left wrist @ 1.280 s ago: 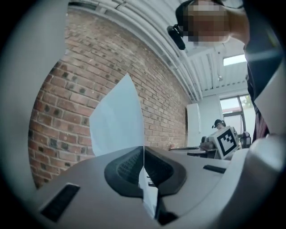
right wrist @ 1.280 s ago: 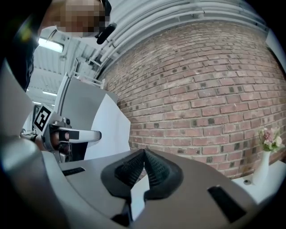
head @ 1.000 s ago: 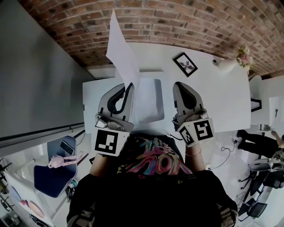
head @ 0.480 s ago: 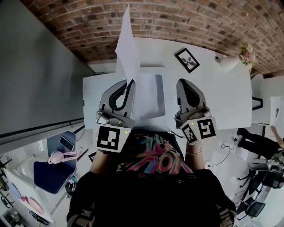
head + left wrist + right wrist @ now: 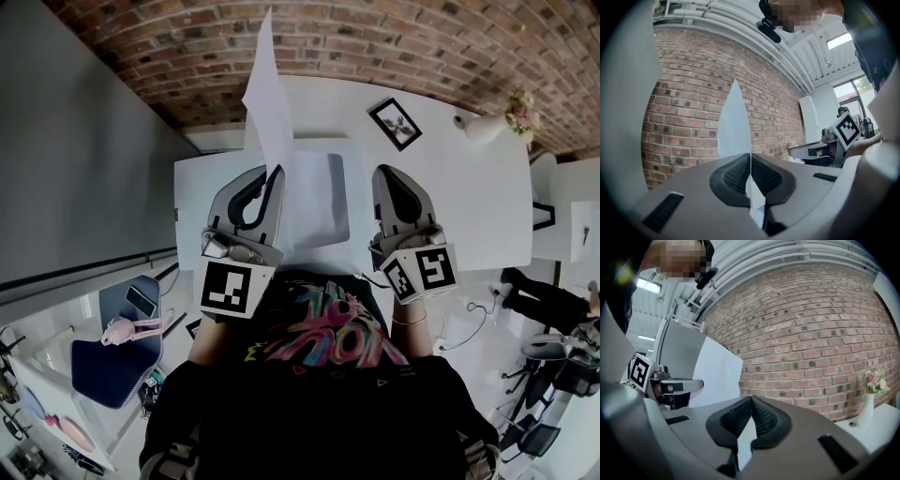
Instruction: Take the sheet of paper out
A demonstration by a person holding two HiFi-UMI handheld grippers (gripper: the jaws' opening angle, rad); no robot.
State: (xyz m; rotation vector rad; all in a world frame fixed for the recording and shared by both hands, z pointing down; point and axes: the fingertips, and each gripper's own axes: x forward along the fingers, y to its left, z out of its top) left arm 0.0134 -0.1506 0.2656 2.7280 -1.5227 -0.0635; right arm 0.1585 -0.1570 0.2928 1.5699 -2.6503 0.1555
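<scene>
Left gripper view, unlike head view, shows fingers (image 5: 730, 176) clamping the paper (image 5: 733, 123).

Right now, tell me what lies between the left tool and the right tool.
In the head view, a flat grey folder lies on the white table between the left tool, shut on the sheet of paper, and the right tool.

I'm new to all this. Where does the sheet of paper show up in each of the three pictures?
Head view: the sheet of paper stands upper middle, rising from the left claw.
Left gripper view: the paper is at the centre, nearly edge-on, pinched in that claw.
Right gripper view: the paper is left of centre.
Shared landmark: the brick wall behind it.
</scene>
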